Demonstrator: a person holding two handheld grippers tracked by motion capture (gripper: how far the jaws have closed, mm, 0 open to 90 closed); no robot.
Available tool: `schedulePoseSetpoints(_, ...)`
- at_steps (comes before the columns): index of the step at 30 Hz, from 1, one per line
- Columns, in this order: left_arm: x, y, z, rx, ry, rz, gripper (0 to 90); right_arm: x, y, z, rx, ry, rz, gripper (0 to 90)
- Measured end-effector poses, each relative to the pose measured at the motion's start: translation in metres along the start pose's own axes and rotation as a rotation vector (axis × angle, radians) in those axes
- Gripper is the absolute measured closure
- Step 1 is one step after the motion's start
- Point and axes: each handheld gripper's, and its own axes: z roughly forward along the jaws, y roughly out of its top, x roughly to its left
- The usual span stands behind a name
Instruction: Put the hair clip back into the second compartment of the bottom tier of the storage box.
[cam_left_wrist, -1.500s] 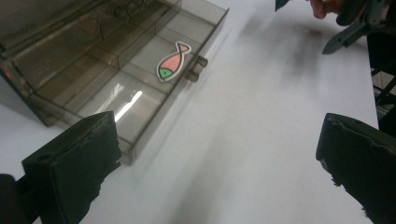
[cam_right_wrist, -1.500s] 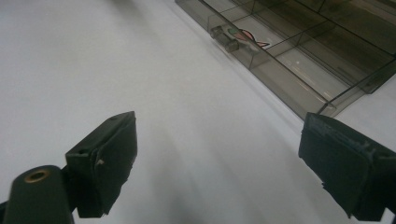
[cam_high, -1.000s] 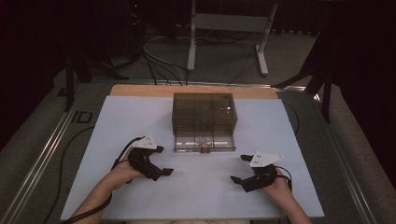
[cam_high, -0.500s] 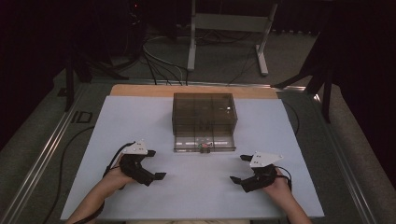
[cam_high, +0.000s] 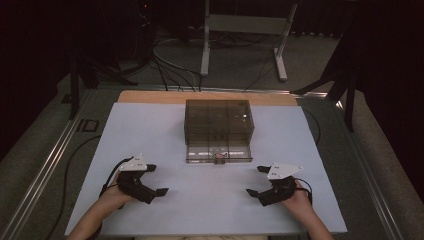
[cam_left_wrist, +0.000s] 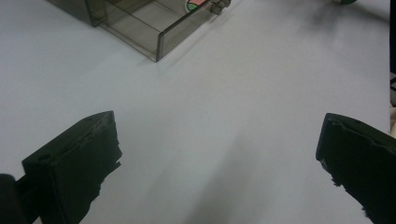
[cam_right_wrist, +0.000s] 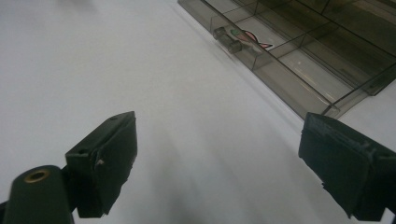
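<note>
A smoky clear drawer cabinet (cam_high: 218, 120) stands at the middle back of the white sheet. Its bottom drawer (cam_high: 217, 154) is pulled out toward me, with a small knob (cam_high: 218, 161) and a red and green sticker on its front. My left gripper (cam_high: 156, 179) rests open on the sheet, near and left of the drawer, holding nothing. My right gripper (cam_high: 255, 180) rests open near and right of it, also holding nothing. In the left gripper view the drawer's corner (cam_left_wrist: 154, 32) lies far ahead of the wide-open jaws. In the right gripper view the knob (cam_right_wrist: 227, 39) is ahead and apart.
The white sheet (cam_high: 145, 130) covers the table, with a wooden strip (cam_high: 150, 97) along the back. Cables (cam_high: 170, 70) and a metal stand's legs (cam_high: 280, 55) lie on the floor beyond. A metal rail (cam_high: 45, 165) runs along the left side.
My left gripper has drawn back toward me and leftward, away from the drawer front. The right gripper and the drawer have stayed put.
</note>
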Motion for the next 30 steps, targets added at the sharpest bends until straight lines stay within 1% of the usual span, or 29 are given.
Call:
schedulePoseSetpoints(4, -0.001, -0.008, -0.006, -0.007, 0.02, -0.016, 0.0, 0.0, 0.0, 0.0, 0.001, -0.001, 0.0, 11.5)
schedulePoseSetpoints(7, -0.003, -0.013, -0.01, -0.008, 0.037, -0.017, 0.0, 0.0, 0.0, 0.0, 0.001, -0.002, 0.0, 11.5)
schedulePoseSetpoints(10, -0.004, -0.018, -0.015, -0.025, 0.055, -0.027, 0.0, 0.0, 0.0, 0.0, 0.002, -0.002, 0.003, 11.5)
schedulePoseSetpoints(12, -0.005, -0.021, -0.018, -0.024, 0.064, -0.027, 0.0, 0.0, 0.0, -0.001, 0.004, -0.003, 0.003, 11.5)
schedulePoseSetpoints(14, -0.005, -0.024, -0.02, -0.022, 0.064, -0.028, 0.0, 0.0, 0.0, 0.0, 0.002, -0.002, 0.003, 11.5)
schedulePoseSetpoints(16, -0.007, -0.027, -0.022, -0.031, 0.075, -0.022, 0.0, 0.0, 0.0, 0.0, 0.006, -0.002, 0.002, 11.5)
schedulePoseSetpoints(18, -0.007, -0.029, -0.021, -0.036, 0.076, -0.027, 0.0, 0.0, -0.001, 0.0, 0.007, -0.002, 0.001, 11.5)
schedulePoseSetpoints(19, -0.007, -0.029, -0.021, -0.036, 0.084, -0.021, 0.0, 0.0, -0.001, 0.0, 0.008, -0.002, 0.0, 11.5)
schedulePoseSetpoints(21, -0.007, -0.029, -0.019, -0.041, 0.077, -0.028, 0.0, 0.0, -0.001, 0.0, 0.008, -0.002, -0.002, 11.5)
schedulePoseSetpoints(24, -0.008, -0.028, -0.018, -0.039, 0.068, -0.028, 0.0, 0.0, -0.001, 0.0, 0.01, -0.004, -0.003, 11.5)
schedulePoseSetpoints(27, -0.008, -0.028, -0.017, -0.035, 0.069, -0.024, 0.0, -0.001, -0.002, -0.001, 0.009, -0.004, -0.004, 11.5)
schedulePoseSetpoints(30, -0.009, -0.029, -0.02, -0.046, 0.074, -0.026, 0.0, -0.002, -0.001, -0.001, 0.004, -0.005, 0.002, 11.5)
